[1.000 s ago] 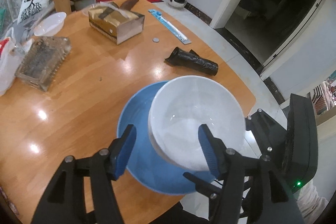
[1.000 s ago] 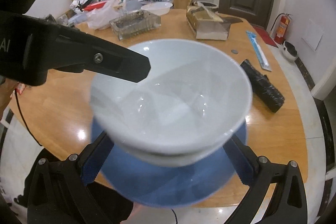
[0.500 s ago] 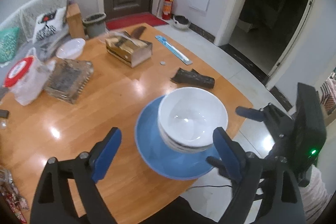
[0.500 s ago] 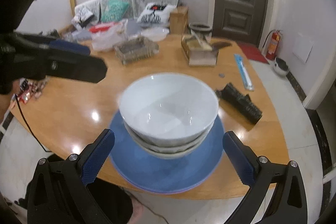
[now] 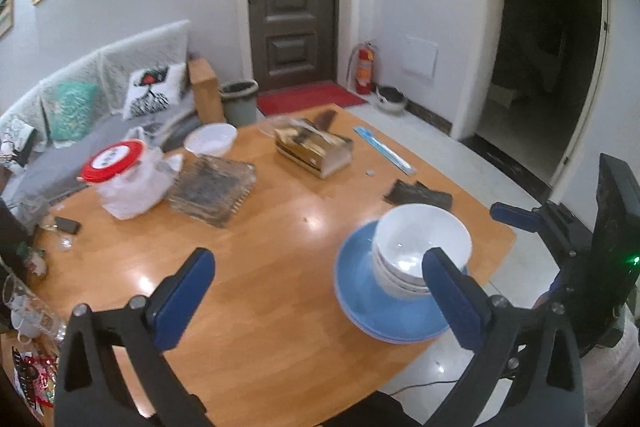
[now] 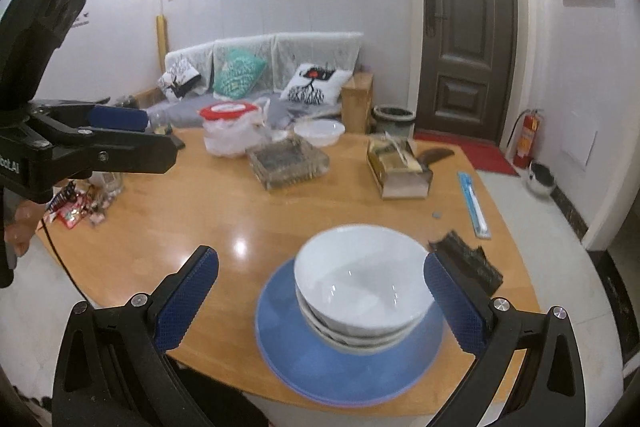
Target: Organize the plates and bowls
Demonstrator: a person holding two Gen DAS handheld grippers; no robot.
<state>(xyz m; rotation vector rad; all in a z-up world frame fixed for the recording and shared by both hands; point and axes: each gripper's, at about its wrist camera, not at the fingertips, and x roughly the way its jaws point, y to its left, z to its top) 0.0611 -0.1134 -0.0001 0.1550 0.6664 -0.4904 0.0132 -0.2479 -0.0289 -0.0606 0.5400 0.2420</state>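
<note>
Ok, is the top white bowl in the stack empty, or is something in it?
Empty: the top white bowl shows a bare glossy inside with only light reflections in both views.

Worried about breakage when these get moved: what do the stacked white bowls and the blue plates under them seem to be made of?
The stacked white bowls look like glazed ceramic: smooth, glossy, with bright light spots inside. The blue plates have a duller, even sheen; that could be glazed ceramic or melamine, and the look alone doesn't settle it.

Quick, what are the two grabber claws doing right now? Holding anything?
Left gripper: jaws opening wide, holding nothing.
Right gripper: open, holding nothing.
</note>
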